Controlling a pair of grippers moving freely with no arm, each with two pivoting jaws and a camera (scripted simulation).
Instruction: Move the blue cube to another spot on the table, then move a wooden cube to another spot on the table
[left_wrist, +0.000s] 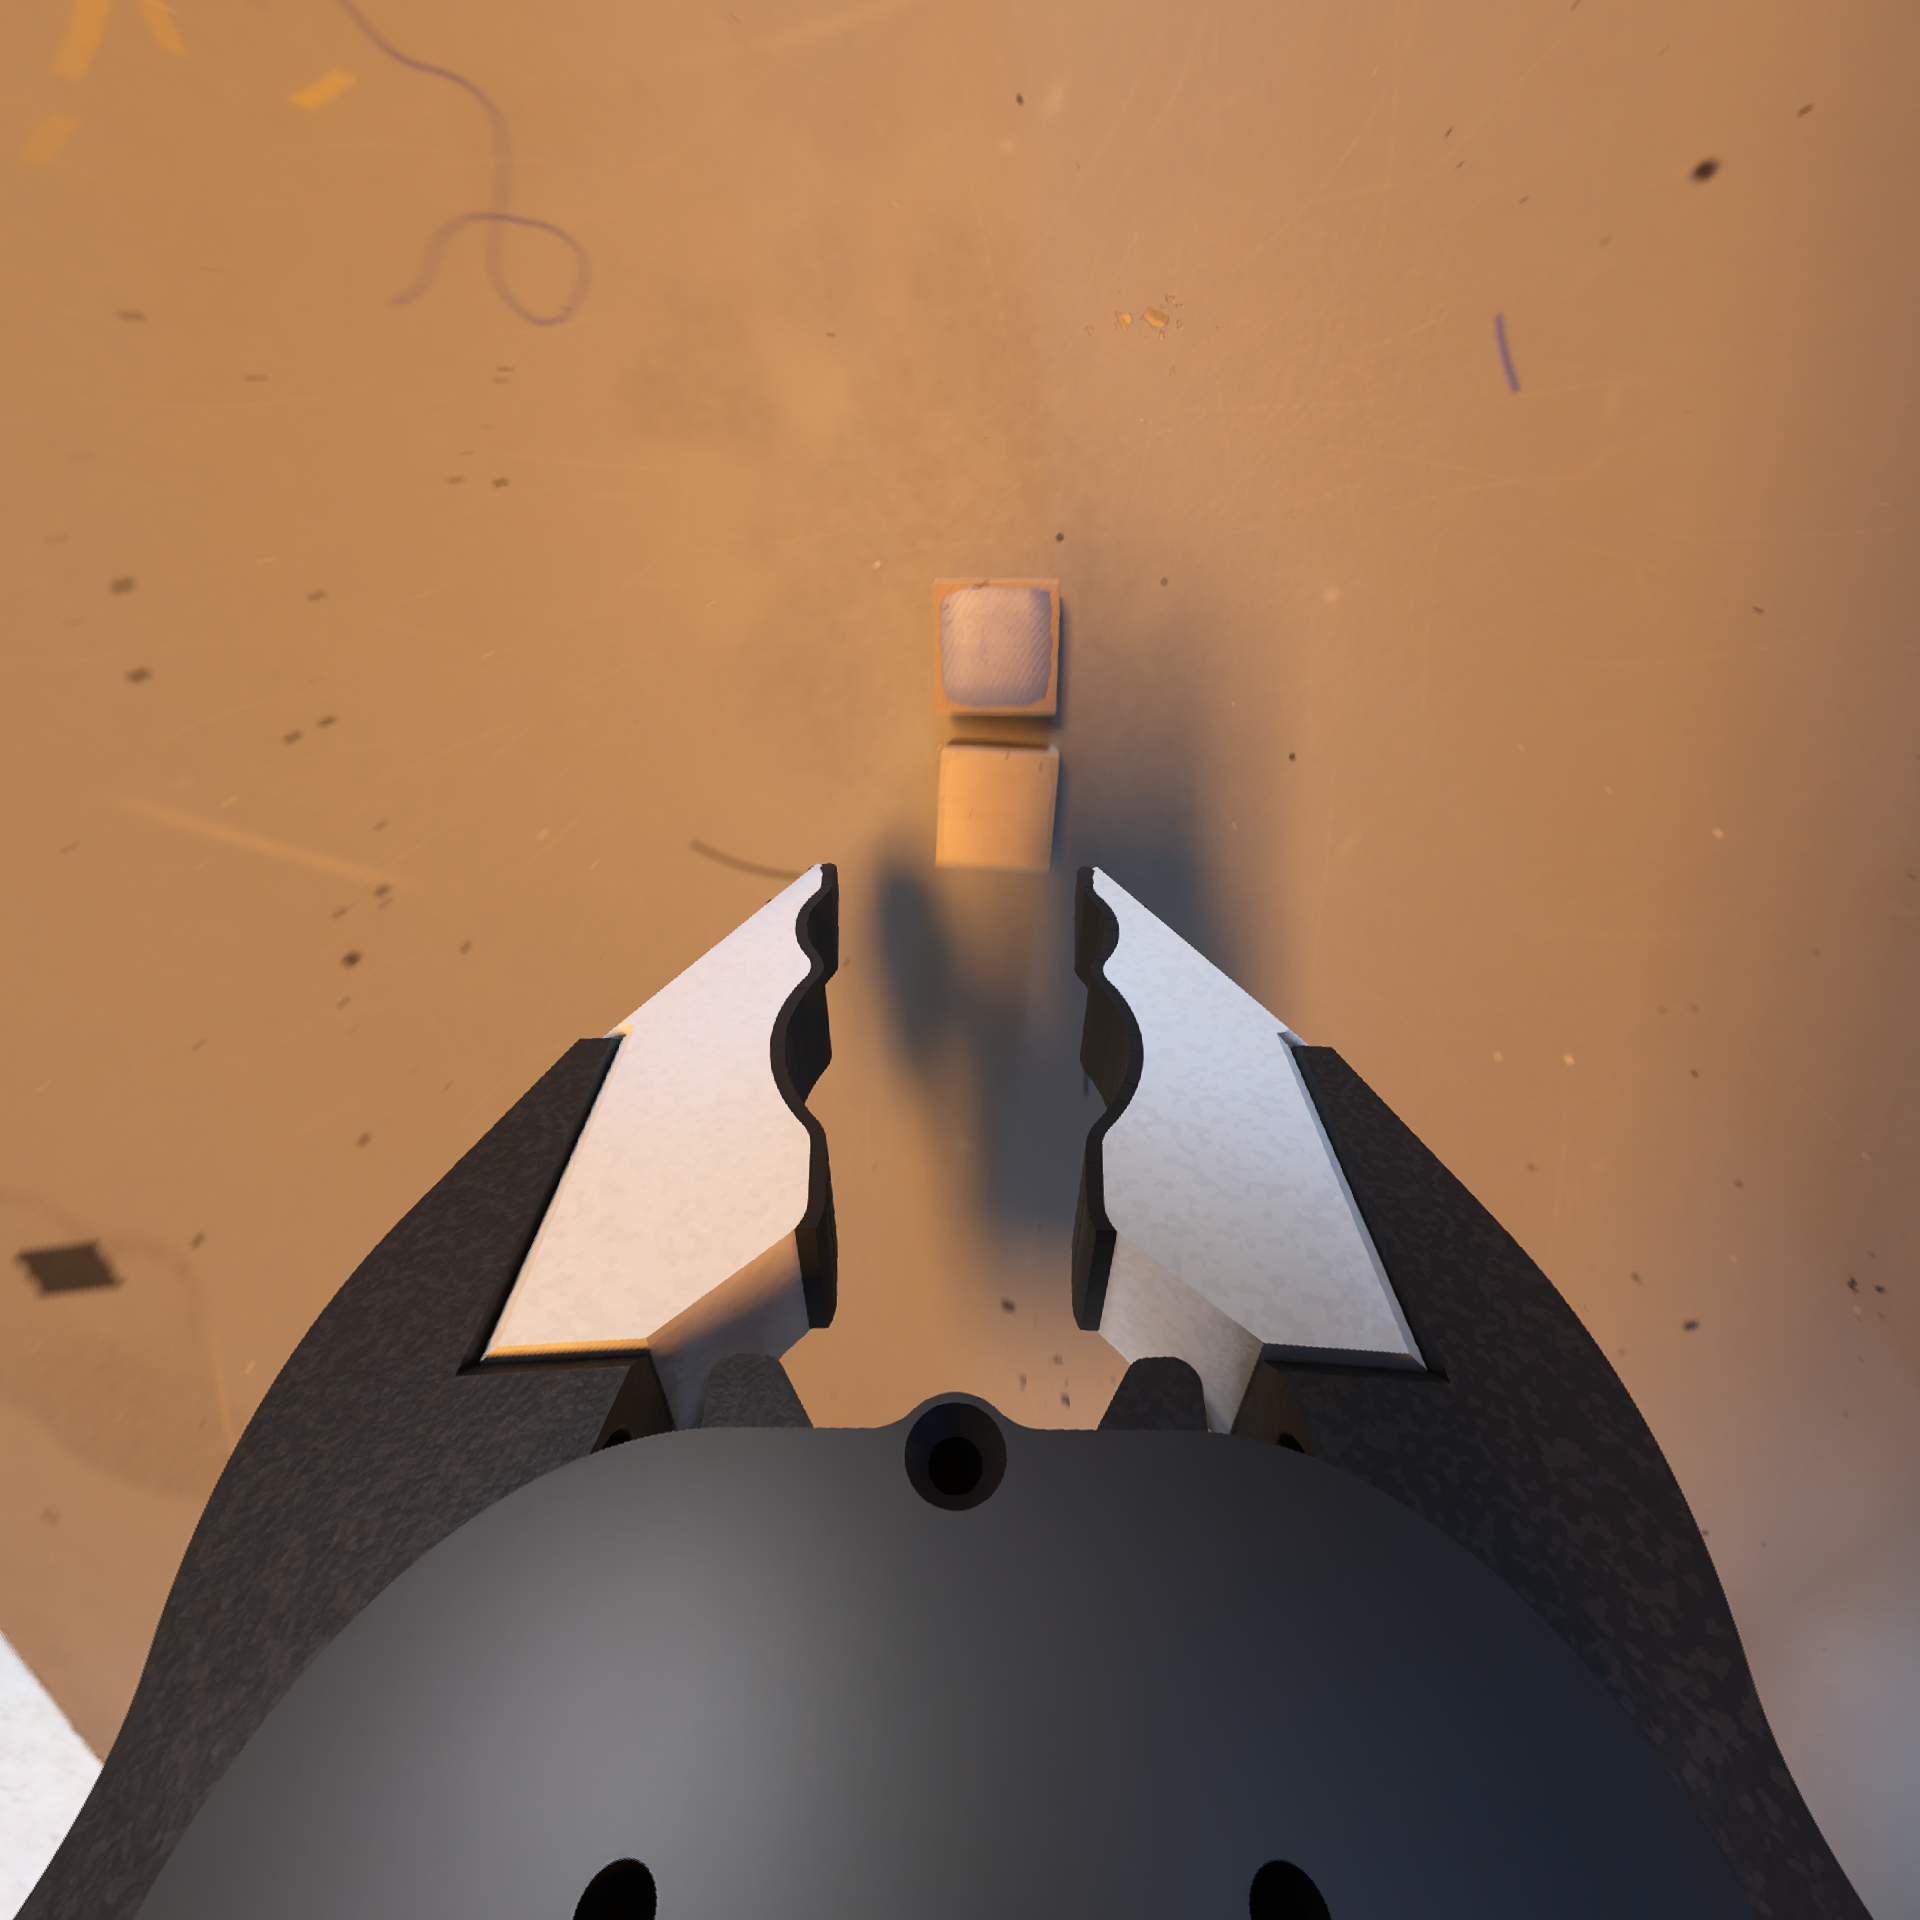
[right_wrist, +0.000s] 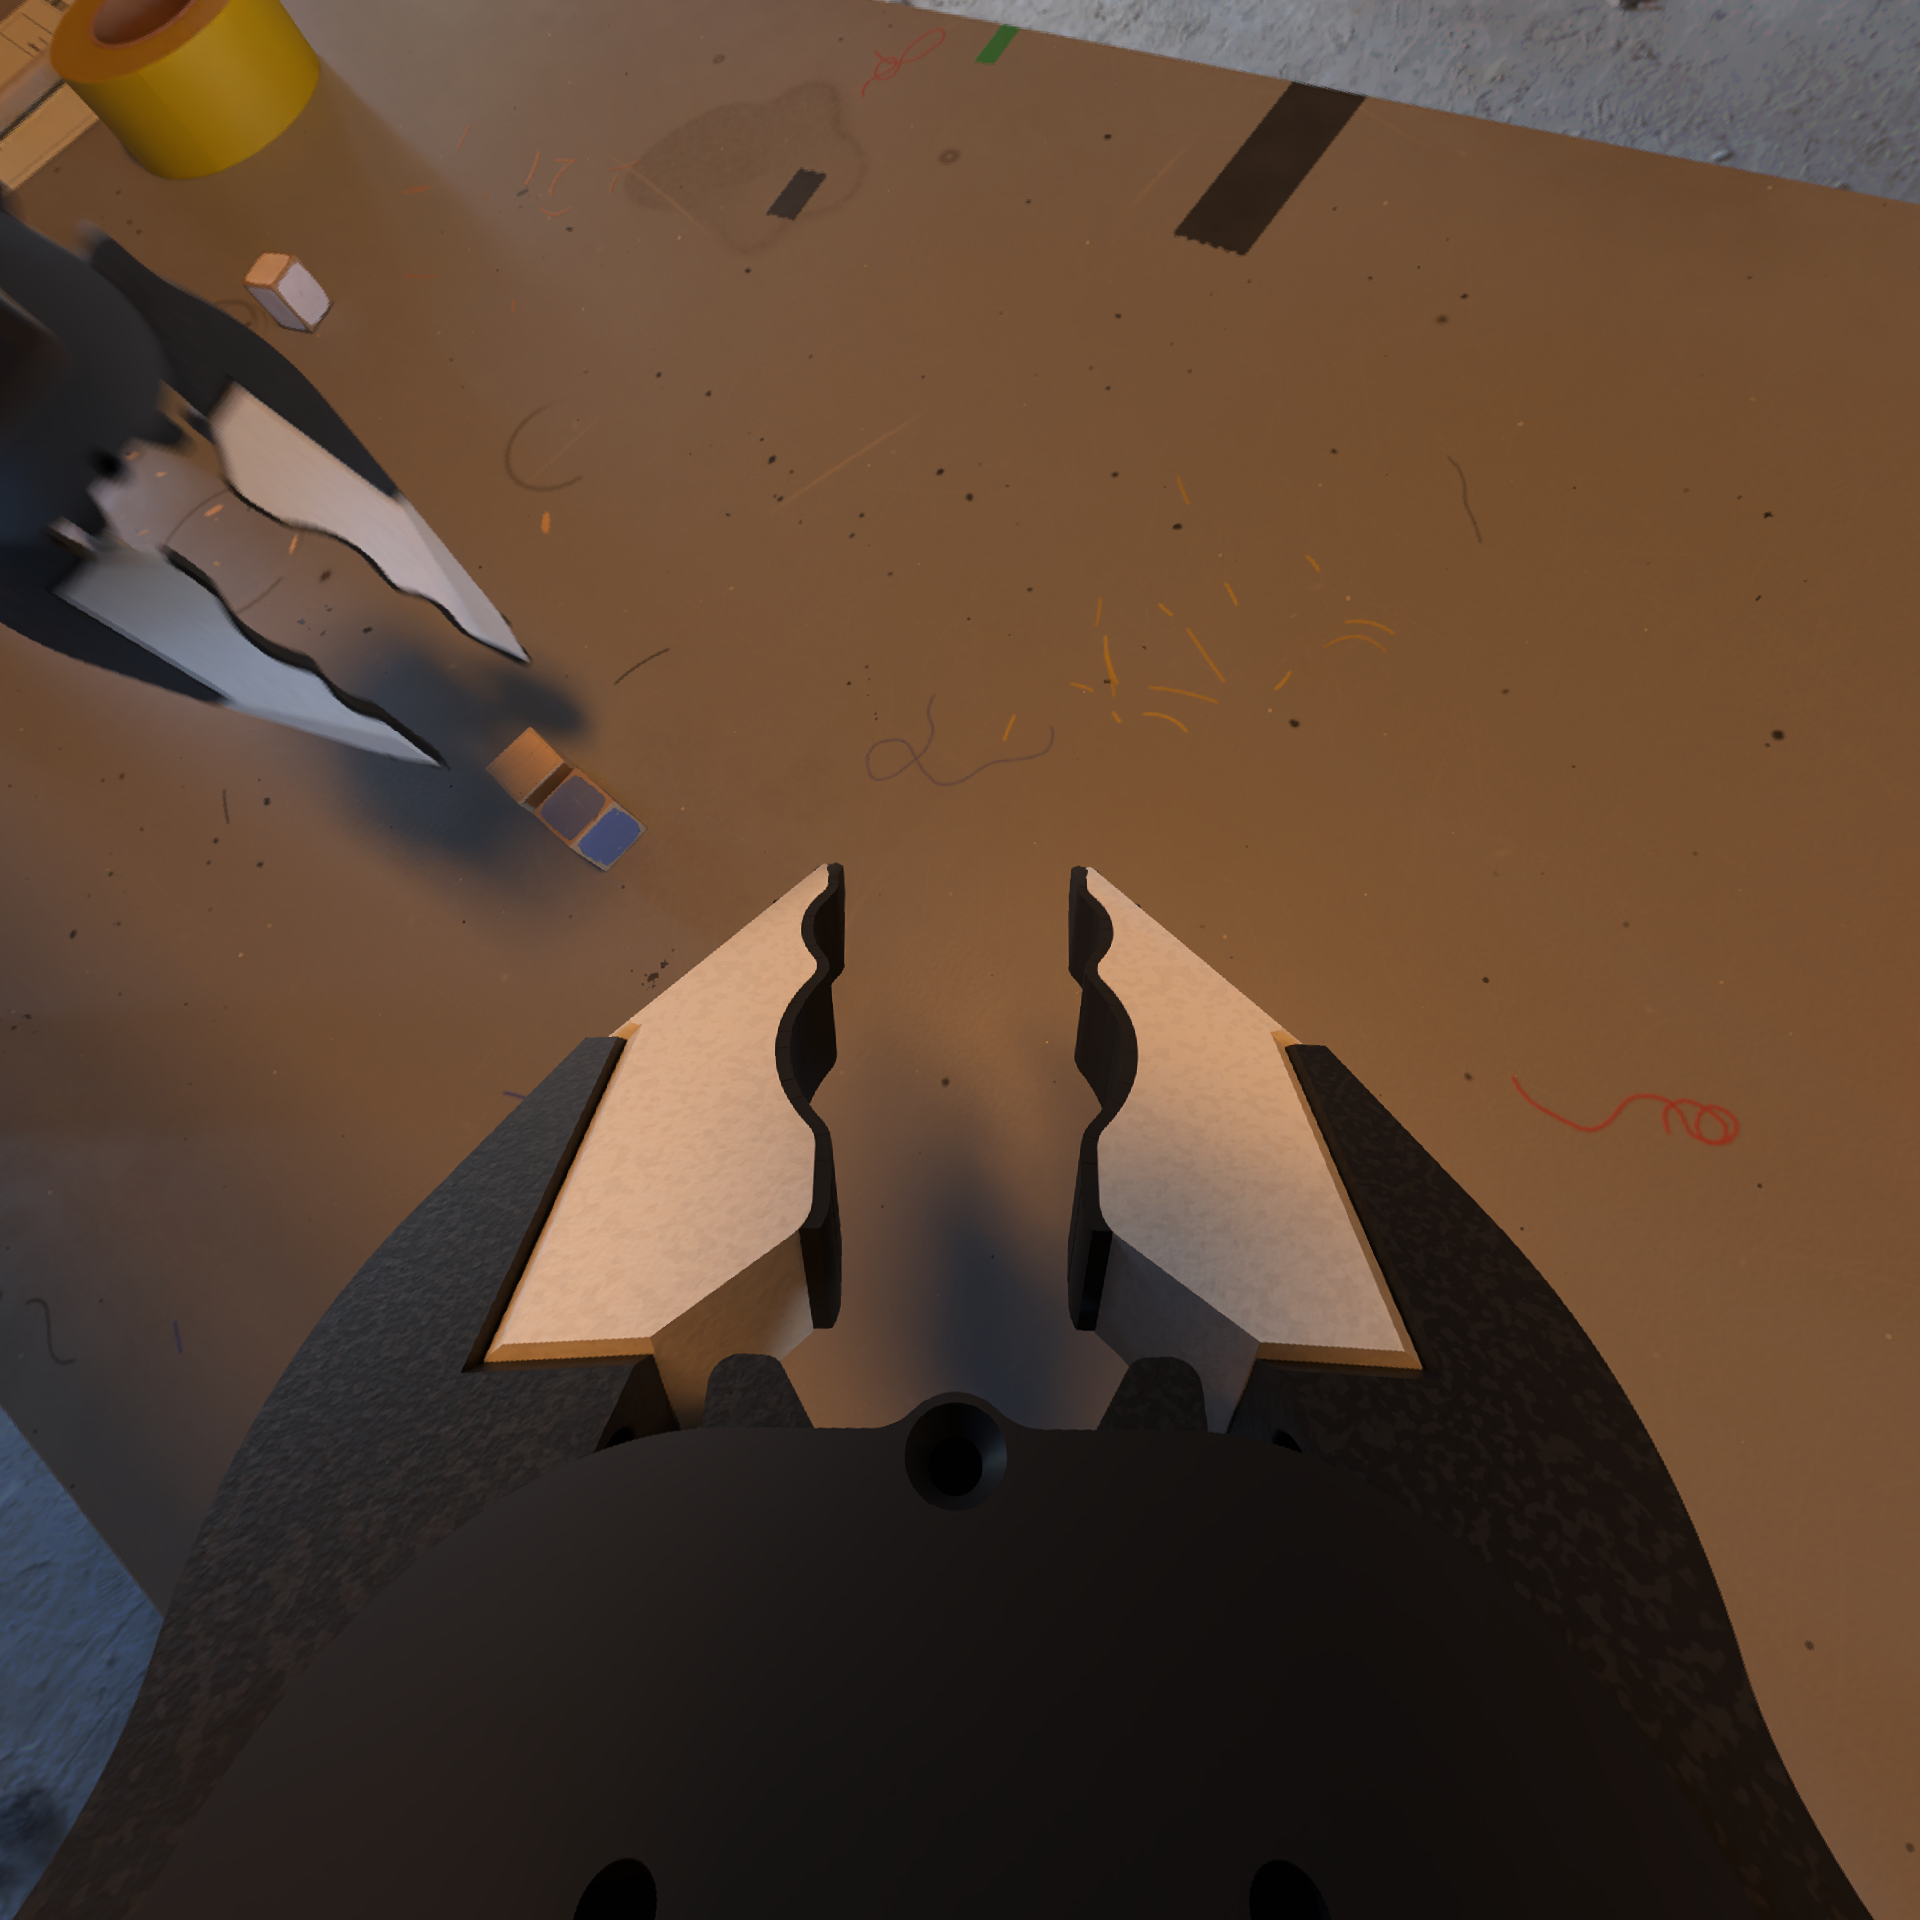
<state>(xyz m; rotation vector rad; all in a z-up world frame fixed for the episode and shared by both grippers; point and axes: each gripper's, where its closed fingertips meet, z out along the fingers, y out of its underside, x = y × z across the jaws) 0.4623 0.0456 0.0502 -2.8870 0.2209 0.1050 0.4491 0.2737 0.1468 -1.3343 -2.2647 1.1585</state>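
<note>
Brown and scuffed, the flat wooden table (left_wrist: 1455, 623) carries specks, thread scraps and strips of dark tape. Two small cubes sit on it side by side, touching or nearly so: a wooden cube with blue painted faces (left_wrist: 997, 646) and a plain pale wooden cube (left_wrist: 995, 805). In the left wrist view the plain one lies nearer the camera, with the blue one just behind it. The left gripper (left_wrist: 956, 873), black-bodied with white wedge fingers, hangs above the table with its jaws spread apart and nothing between them; its tips point at the plain cube, just short of it. The right wrist view shows the same pair, blue cube (right_wrist: 592, 821) beside plain cube (right_wrist: 525, 766), with the left gripper (right_wrist: 483, 712) close by and a dark shadow under it. The right gripper (right_wrist: 956, 873) stands well apart from the cubes, its jaws likewise spread and empty. Farther off lie another small cube with a pale face (right_wrist: 289, 291) and a yellow roll of tape (right_wrist: 187, 88).
</note>
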